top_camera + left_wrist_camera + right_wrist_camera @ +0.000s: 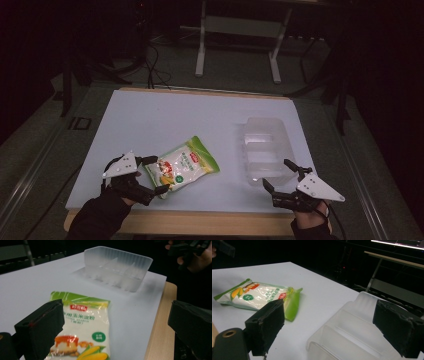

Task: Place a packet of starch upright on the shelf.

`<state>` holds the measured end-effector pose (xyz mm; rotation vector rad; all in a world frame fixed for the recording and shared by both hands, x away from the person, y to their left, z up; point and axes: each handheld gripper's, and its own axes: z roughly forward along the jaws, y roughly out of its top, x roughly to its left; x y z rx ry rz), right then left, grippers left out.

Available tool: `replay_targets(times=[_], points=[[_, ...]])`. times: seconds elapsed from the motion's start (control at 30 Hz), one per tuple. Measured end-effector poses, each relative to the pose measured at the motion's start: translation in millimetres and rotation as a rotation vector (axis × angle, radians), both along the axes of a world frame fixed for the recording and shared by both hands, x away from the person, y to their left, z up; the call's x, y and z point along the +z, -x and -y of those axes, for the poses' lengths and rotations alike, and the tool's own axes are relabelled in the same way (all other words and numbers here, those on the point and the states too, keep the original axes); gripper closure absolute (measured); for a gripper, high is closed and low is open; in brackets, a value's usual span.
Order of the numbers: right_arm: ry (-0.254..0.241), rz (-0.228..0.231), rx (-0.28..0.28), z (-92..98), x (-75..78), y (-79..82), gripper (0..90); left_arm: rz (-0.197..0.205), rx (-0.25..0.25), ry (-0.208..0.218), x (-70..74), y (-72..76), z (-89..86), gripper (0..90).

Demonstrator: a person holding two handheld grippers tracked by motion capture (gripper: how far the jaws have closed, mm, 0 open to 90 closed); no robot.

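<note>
High view shows, at the near edge of the white tabletop (150, 120), two claws held by gloved hands. The left claw (152, 175) is wide open and its two jaws stand on both sides of the near end of the corn starch bag (182, 164), one jaw at the far side and one at the near side; I judge it is placed so to close on that end, but it does not pinch yet. In the left gripper view the bag (85, 327) lies flat between the jaws, with the corn picture near the camera. The right claw (282, 175) is also wide open and holds nothing; it waits just beside the near end of the clear plastic container (265, 147), probably to steady it. The container stands on the right side, a little farther than the bag and apart from it, its divided inside open upward to receive things.
</note>
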<state>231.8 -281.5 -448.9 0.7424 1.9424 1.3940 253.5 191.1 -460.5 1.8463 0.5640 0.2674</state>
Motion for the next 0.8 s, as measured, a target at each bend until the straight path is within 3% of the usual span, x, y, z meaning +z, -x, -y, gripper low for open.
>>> replay_targets(times=[0.23, 0.37, 0.43, 0.63, 0.8], points=[[-0.005, 0.0, -0.001, 0.1, 1.2, 0.8, 10.4, -0.019, -0.046, -0.043, 15.4, -18.9, 10.9, 1.4], [-0.006, 0.014, 0.0, 0.2, 2.1, 1.2, 10.4, -0.051, -0.035, -0.026, 17.5, -30.0, 15.6, 1.5], [-0.006, 0.016, 0.003, -0.7, 2.6, 0.0, 10.4, -0.06, -0.035, -0.041, 18.6, -36.0, 18.8, 1.5], [0.0, 0.027, 0.014, -2.9, 3.1, 0.6, 10.4, -0.038, -0.031, -0.081, 28.1, -53.6, 25.9, 1.5], [-0.002, 0.022, 0.012, -1.6, 2.8, -0.1, 10.4, -0.033, -0.021, -0.068, 35.7, -69.9, 29.1, 1.5]])
